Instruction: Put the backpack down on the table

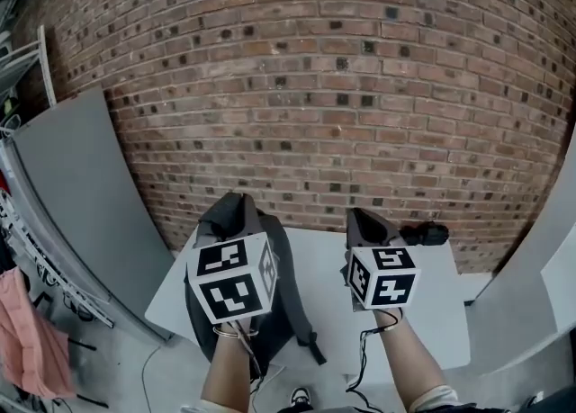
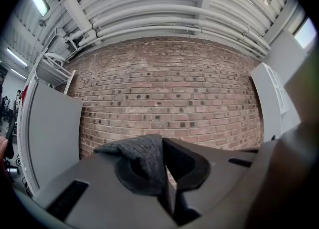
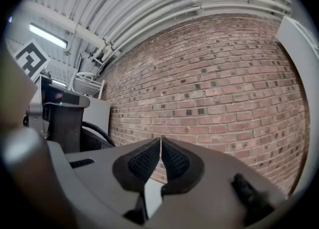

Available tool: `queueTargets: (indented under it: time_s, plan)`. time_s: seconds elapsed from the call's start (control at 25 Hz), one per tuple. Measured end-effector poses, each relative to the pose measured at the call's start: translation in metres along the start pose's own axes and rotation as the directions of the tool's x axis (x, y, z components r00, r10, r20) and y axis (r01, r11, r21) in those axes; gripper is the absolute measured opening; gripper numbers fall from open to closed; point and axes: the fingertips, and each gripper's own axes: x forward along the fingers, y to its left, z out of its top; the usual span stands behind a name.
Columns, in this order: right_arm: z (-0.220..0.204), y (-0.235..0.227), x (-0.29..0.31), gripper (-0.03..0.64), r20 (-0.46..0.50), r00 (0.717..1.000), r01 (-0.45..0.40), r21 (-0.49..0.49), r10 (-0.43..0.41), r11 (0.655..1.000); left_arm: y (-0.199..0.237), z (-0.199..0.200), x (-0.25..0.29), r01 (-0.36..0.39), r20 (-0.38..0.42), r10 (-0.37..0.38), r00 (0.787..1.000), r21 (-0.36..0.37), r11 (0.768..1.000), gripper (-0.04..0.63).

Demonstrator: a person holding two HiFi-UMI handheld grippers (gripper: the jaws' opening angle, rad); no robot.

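Head view: the dark backpack (image 1: pixel 286 308) is at the left edge of the white table (image 1: pixel 432 312). Its long side runs from the brick wall (image 1: pixel 342 87) toward the person, with the held end nearest the wall. The left gripper (image 2: pixel 163 145) pinches its grey cloth tight. The right gripper (image 3: pixel 160 145) is closed on nothing. The marker cube (image 1: pixel 232 281) hides the bag's middle, so I cannot tell if the bag rests on the table.
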Motion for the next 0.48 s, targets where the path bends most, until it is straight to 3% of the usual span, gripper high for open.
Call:
queueTargets:
  time_s: [0.48]
  plan:
    - [-0.001,-0.012,0.127,0.031,-0.014,0.999,0.038,0.019,-0.037,0.999,0.049,0.000,0.127,0.022,0.006,-0.022,1.000,-0.007,1.000,0.034]
